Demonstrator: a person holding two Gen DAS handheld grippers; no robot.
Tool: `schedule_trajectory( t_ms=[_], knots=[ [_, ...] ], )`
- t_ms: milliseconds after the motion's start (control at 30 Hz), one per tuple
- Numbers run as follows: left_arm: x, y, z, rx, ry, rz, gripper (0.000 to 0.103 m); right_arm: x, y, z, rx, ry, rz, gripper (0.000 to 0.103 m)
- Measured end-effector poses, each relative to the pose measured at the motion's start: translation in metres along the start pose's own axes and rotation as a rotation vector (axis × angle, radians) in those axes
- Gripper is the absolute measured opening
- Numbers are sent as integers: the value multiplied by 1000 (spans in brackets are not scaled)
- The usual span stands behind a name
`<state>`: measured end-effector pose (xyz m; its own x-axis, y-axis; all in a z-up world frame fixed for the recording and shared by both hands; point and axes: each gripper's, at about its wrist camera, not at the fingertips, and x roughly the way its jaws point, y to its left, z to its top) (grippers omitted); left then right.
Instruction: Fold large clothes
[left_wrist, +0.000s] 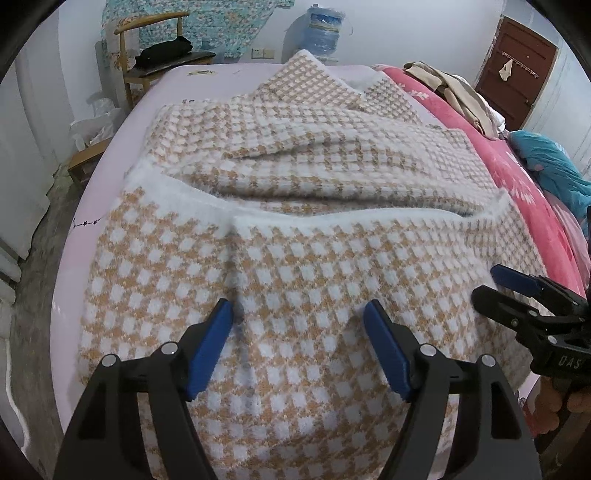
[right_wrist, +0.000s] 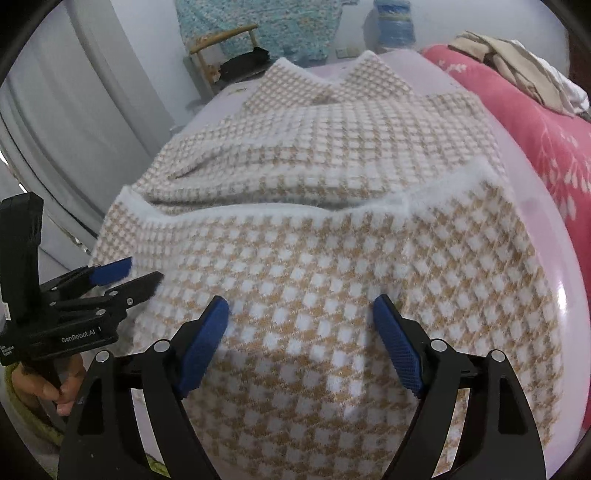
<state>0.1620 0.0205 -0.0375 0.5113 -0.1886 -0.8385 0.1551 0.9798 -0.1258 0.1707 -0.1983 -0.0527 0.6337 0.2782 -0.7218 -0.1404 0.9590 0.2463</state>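
A tan-and-white checked knit garment (left_wrist: 295, 166) (right_wrist: 314, 155) lies spread on a pale pink bed (left_wrist: 110, 177) (right_wrist: 546, 258). Its near part is folded back over the rest, and a fluffy white hem band (left_wrist: 332, 218) (right_wrist: 258, 212) runs across the middle. My left gripper (left_wrist: 297, 310) (right_wrist: 144, 270) hovers open over the near left of the folded layer, nothing between its blue pads. My right gripper (right_wrist: 301, 304) (left_wrist: 485, 283) stands open over the near right of the same layer, also holding nothing. A hand shows under each gripper at the frame edges.
A red floral blanket (left_wrist: 517, 177) (right_wrist: 535, 122) lines the bed's right side, with beige clothes (left_wrist: 454, 88) piled on it and a teal item (left_wrist: 554, 166) beyond. A wooden chair (left_wrist: 155, 48), a water jug (left_wrist: 325, 33) and a brown door (left_wrist: 513, 74) stand by the far wall.
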Motion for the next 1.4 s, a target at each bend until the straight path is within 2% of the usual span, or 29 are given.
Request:
schedule_trajectory(
  t_ms=[467, 1067, 1267, 1400],
  knots=[
    [1, 1, 1, 1, 2, 0, 73, 2, -1, 0, -8, 21, -7, 80],
    [4, -1, 5, -12, 31, 34, 78, 5, -2, 3, -6, 41, -10, 82],
    [6, -2, 7, -19, 45, 67, 85, 6, -1, 2, -1, 41, -4, 83],
    [7, -1, 10, -37, 61, 91, 90, -7, -7, 4, 37, -11, 45, 83]
  ],
)
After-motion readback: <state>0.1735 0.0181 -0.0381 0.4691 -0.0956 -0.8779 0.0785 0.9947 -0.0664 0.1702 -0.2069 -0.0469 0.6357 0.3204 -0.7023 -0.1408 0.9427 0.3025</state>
